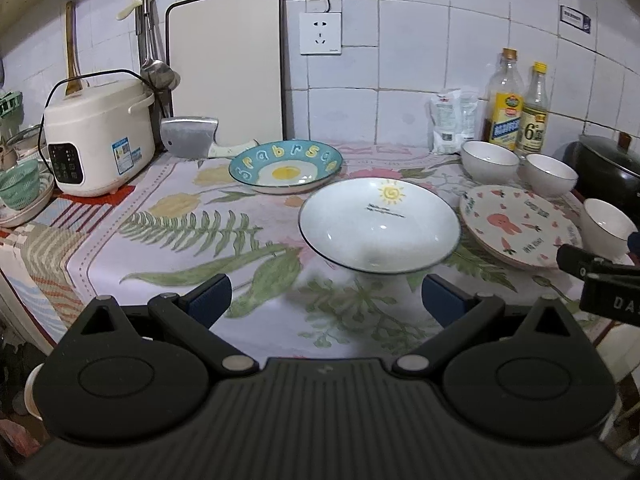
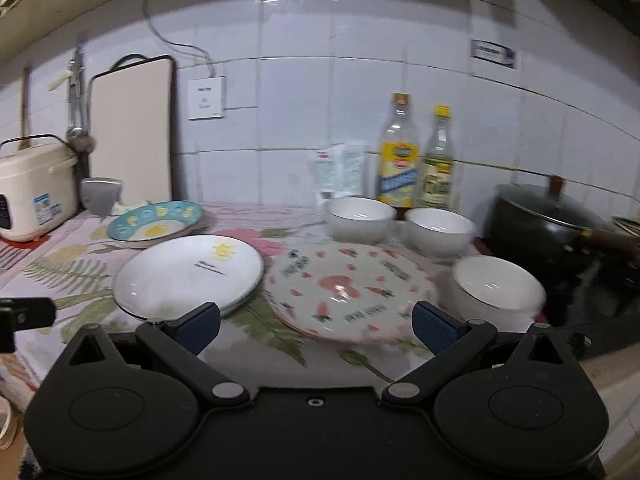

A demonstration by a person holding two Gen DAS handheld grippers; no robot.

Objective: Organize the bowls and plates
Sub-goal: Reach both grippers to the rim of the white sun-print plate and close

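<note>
Three plates lie on the flowered cloth: a blue fried-egg plate [image 1: 286, 168] [image 2: 156, 222] at the back, a white sun plate [image 1: 379, 224] [image 2: 188, 272] in the middle, and a pink rabbit plate [image 1: 516, 226] [image 2: 350, 292] to its right. Three white bowls [image 1: 489, 161] [image 1: 551, 174] [image 1: 606, 226] stand around the rabbit plate's far and right sides, also seen in the right wrist view [image 2: 358, 218] [image 2: 439, 230] [image 2: 496, 290]. My left gripper [image 1: 326, 302] is open, just short of the sun plate. My right gripper [image 2: 316, 326] is open at the rabbit plate's near rim.
A rice cooker [image 1: 98, 136], a cleaver [image 1: 190, 136] and a leaning cutting board [image 1: 228, 68] occupy the back left. Two bottles [image 1: 505, 100] [image 1: 534, 110] and a white bag [image 1: 454, 120] line the wall. A black lidded pot [image 2: 548, 220] sits at the right.
</note>
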